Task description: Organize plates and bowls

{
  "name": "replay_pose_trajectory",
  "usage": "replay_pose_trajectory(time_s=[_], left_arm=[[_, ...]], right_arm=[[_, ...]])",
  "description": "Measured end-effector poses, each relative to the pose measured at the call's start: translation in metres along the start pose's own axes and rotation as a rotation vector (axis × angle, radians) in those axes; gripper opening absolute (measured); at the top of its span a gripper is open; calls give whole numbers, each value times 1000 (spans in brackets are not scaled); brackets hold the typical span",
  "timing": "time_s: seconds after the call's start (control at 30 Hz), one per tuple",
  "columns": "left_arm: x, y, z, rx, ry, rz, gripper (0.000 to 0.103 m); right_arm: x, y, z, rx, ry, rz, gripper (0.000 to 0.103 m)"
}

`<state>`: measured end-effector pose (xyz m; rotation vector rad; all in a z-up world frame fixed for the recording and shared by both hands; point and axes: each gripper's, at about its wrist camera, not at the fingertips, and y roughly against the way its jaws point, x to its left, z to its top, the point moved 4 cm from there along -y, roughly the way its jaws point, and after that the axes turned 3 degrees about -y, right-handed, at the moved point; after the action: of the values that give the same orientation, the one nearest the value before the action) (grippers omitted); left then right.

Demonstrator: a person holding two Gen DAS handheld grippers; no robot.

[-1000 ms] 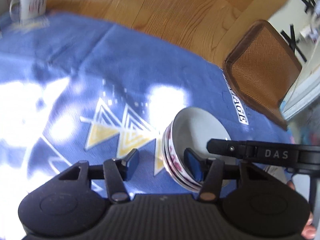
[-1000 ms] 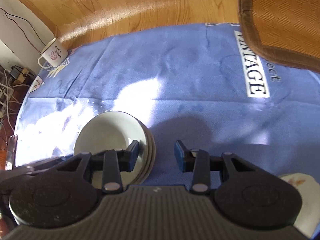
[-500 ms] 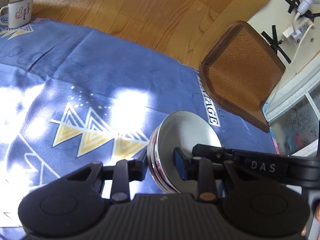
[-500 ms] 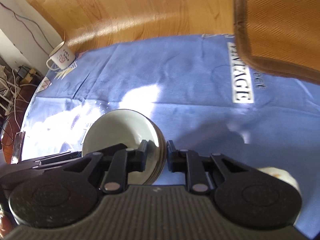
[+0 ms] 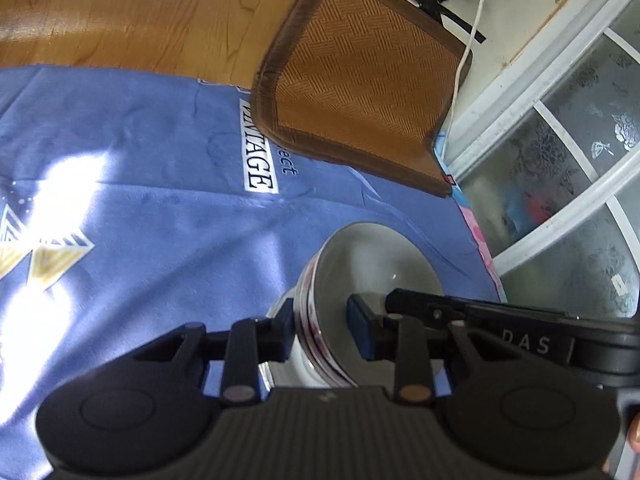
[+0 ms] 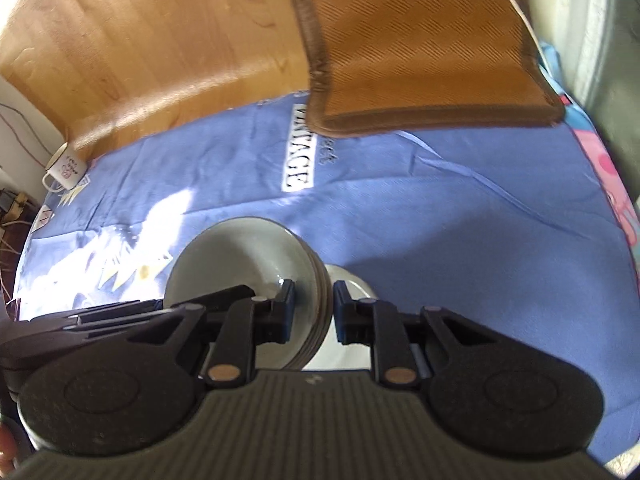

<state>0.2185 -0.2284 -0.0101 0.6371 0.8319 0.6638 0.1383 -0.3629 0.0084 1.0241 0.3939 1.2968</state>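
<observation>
So the stack of bowls (image 6: 256, 256) sits over the blue cloth (image 6: 440, 216), right above a plate (image 6: 352, 284). Woven mat (image 6: 420, 52) overlaps the cloth's far edge, and a mug (image 6: 66, 168) is at the far-left corner.

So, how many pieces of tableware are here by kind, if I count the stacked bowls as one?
Bowl stack: 1 (the number of bowls in it is unclear)
White plate: 1
Mug: 1
Total: 3
</observation>
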Motion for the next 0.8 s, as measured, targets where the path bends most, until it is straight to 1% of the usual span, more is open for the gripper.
replay_pose_trajectory(time_s=[0.2, 0.27, 0.33, 0.5, 0.57, 0.63, 0.73, 0.77, 0.8], left_arm=[[-2, -24, -13, 61, 3, 30, 26], [-2, -24, -14, 46, -10, 33, 26], [-4, -20, -13, 31, -22, 60, 31], [-9, 5, -7, -46, -62, 77, 50], [-10, 16, -6, -76, -72, 84, 50], [-10, 27, -8, -111, -86, 88, 50], [-12, 51, -20, -202, -158, 123, 55], [-13, 60, -26, -244, -189, 146, 58], [-14, 69, -35, -286, -222, 169, 64]], right_arm=[[-18, -19, -14, 49, -43, 0, 22], [-20, -22, -16, 39, -52, 4, 24], [-16, -19, -15, 9, -23, -9, 26], [-16, -2, -10, -87, -8, -26, 30], [-15, 7, -10, -136, -5, -37, 29], [-12, 22, -14, -205, 5, -48, 29], [-6, 48, -34, -332, 16, -40, 30], [-3, 56, -46, -378, 22, -41, 31], [-1, 64, -61, -423, 29, -41, 32]])
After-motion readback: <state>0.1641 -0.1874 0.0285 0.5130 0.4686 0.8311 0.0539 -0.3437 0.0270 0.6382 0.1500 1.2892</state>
